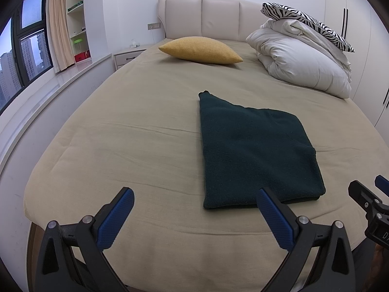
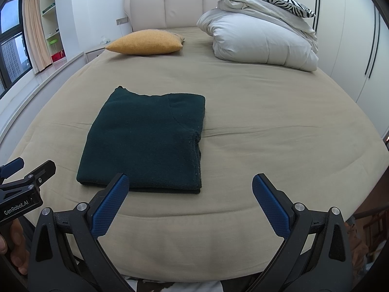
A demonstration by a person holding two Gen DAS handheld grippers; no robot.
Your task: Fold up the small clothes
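A dark green garment [image 1: 255,153] lies folded into a flat rectangle on the beige bed sheet [image 1: 133,133]; it also shows in the right wrist view [image 2: 145,141]. My left gripper [image 1: 194,194] is open and empty, held above the bed's near edge, with its right finger in front of the garment's near edge. My right gripper [image 2: 190,181] is open and empty, to the right of the garment's near corner. Each gripper shows at the edge of the other's view: the right gripper [image 1: 369,199] and the left gripper [image 2: 26,172].
A yellow cushion [image 1: 200,50] lies near the padded headboard [image 1: 201,17]. A folded white duvet [image 1: 301,60] with a zebra-print pillow [image 1: 308,22] on top sits at the far right. A window ledge [image 1: 60,80] runs along the left, wardrobe doors [image 2: 359,36] along the right.
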